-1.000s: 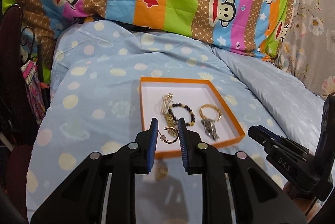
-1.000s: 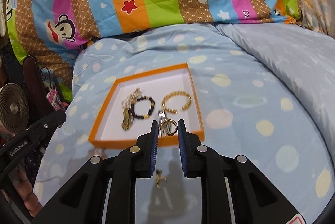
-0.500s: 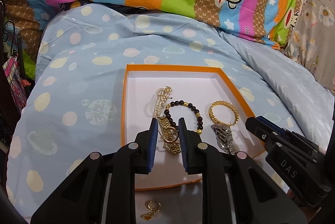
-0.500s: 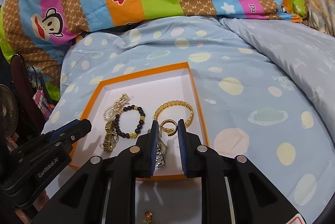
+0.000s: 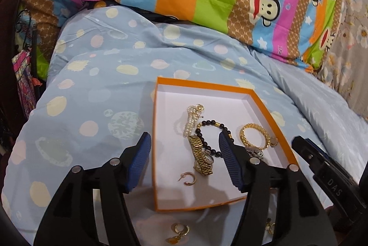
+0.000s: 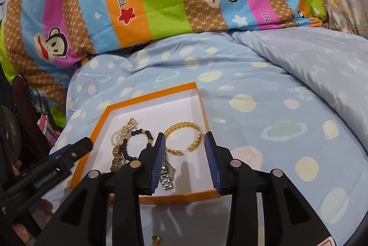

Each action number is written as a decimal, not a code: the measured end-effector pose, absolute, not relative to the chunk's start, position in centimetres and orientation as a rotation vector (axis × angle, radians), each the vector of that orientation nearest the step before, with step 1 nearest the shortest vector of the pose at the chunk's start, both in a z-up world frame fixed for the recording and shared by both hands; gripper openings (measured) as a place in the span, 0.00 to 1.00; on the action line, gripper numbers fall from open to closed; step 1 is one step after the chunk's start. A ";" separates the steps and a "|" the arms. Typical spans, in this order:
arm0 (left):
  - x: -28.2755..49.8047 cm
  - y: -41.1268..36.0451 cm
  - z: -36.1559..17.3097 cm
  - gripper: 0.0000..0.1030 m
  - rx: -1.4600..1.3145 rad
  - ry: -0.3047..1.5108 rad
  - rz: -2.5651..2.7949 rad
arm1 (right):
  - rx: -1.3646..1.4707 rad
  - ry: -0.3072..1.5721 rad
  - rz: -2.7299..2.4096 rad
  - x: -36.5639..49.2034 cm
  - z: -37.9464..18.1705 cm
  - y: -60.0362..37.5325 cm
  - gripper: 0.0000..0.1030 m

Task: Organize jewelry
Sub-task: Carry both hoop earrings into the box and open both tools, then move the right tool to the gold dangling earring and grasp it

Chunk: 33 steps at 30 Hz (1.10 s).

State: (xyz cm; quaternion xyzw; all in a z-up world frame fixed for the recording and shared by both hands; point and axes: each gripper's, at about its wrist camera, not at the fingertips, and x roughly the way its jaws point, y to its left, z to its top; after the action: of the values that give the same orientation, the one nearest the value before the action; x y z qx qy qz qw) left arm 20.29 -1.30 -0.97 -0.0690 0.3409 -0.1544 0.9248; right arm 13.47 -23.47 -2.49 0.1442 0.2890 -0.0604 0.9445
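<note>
Item 1, my left gripper [image 5: 184, 162]: fingers spread wide, grasping nothing, poised over the near left part of the orange box [image 5: 266, 106]. A gold hoop earring [image 5: 187, 179] lies loose on the box floor between and just beyond my fingertips, presumably dropped there to join the rest.

Item 2, my right gripper [image 6: 185, 159]: fingers likewise parted and empty, over the box's near right part. The silver watch [image 6: 166, 177] lies just inside my left finger; the gold bangle [image 6: 184, 138] lies just beyond the tips.

Item 3, box contents, gathered for sorting: gold watch [image 5: 201, 157], black bead bracelet [image 5: 211, 134], pearl bracelet [image 5: 192, 118], all mid-box, overlapping.

Item 4, outside the box: a gold drop earring [image 5: 178, 232] on the blue spotted duvet [image 5: 92, 94], just short of the box's near rim, probably next to collect.
</note>
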 end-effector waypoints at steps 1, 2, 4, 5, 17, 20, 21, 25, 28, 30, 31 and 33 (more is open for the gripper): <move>19.9 -0.6 -0.8 0.57 -0.159 0.692 -0.316 | 0.300 0.588 -0.125 12.9 -2.5 -23.6 0.34; 19.5 0.1 -0.7 0.57 -0.170 0.688 -0.314 | 0.308 0.589 -0.125 12.5 -2.6 -23.8 0.34; 18.5 1.4 -0.7 0.57 -0.184 0.684 -0.305 | 0.325 0.604 -0.123 11.2 -2.9 -24.2 0.35; 17.9 2.1 -0.7 0.57 -0.187 0.683 -0.299 | 0.331 0.612 -0.122 10.6 -3.1 -24.3 0.35; 11.6 4.1 -3.1 0.57 -0.176 0.774 -0.329 | 0.349 0.693 -0.067 5.2 -4.4 -23.0 0.40; 10.7 3.6 -3.2 0.57 -0.163 0.782 -0.343 | 0.336 0.716 -0.052 4.7 -4.7 -22.1 0.40; 10.5 3.5 -3.3 0.57 -0.161 0.788 -0.350 | 0.329 0.722 -0.048 4.6 -4.7 -21.8 0.41; 10.1 3.1 -3.6 0.59 -0.151 0.813 -0.356 | 0.278 0.754 -0.035 4.8 -4.9 -20.2 0.44; 10.1 3.1 -3.8 0.62 -0.154 0.820 -0.347 | 0.243 0.793 -0.023 5.7 -5.3 -19.2 0.44; 10.2 3.2 -3.9 0.62 -0.161 0.826 -0.342 | 0.230 0.819 -0.020 6.4 -5.6 -18.7 0.44; 10.3 3.3 -3.9 0.62 -0.165 0.830 -0.340 | 0.224 0.830 -0.019 6.7 -5.7 -18.5 0.44; 10.4 3.5 -4.0 0.62 -0.171 0.836 -0.334 | 0.210 0.850 -0.024 7.3 -6.0 -18.0 0.44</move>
State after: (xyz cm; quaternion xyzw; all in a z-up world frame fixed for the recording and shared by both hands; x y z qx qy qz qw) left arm 10.36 3.46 -4.04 -0.0825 0.4035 -0.1613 0.8968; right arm 7.32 -18.00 -5.97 0.1016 0.4114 -0.0114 0.9057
